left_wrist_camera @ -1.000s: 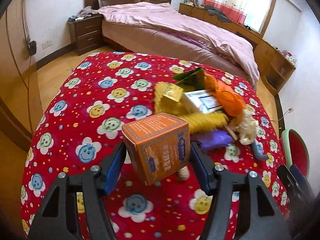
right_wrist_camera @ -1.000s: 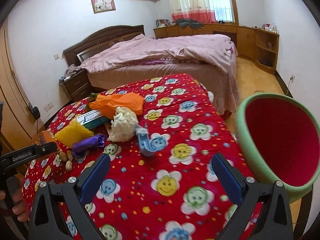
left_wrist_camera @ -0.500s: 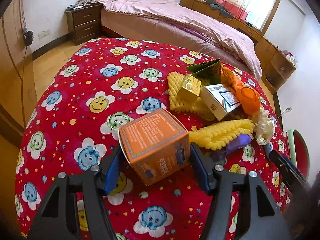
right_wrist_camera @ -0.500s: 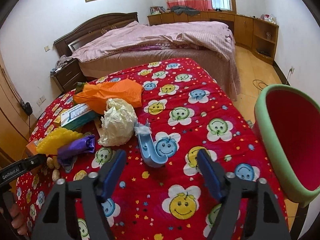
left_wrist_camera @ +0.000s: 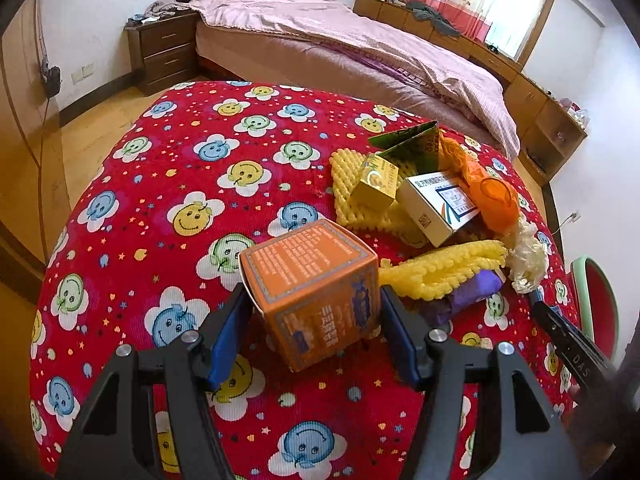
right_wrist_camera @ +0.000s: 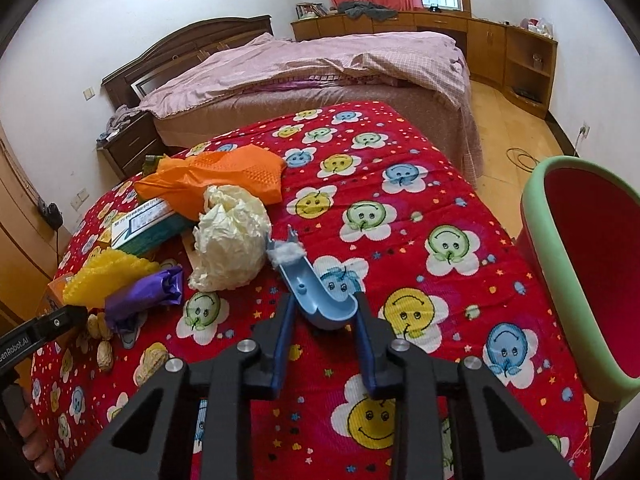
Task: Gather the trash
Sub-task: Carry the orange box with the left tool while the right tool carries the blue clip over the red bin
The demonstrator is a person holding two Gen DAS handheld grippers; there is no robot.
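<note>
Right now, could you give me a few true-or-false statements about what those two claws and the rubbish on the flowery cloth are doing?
1. The left claw grips an orange box. True.
2. The right claw has a blue curved plastic piece between its fingers, which have just been closing. True.
3. The green bin stands on the cloth among the rubbish. False: it stands off the cloth's edge, on the right claw's side.
4. The crumpled white paper is already in the bin. False: it lies on the red cloth.
5. The purple wrapper lies beside yellow foam netting. True.
</note>
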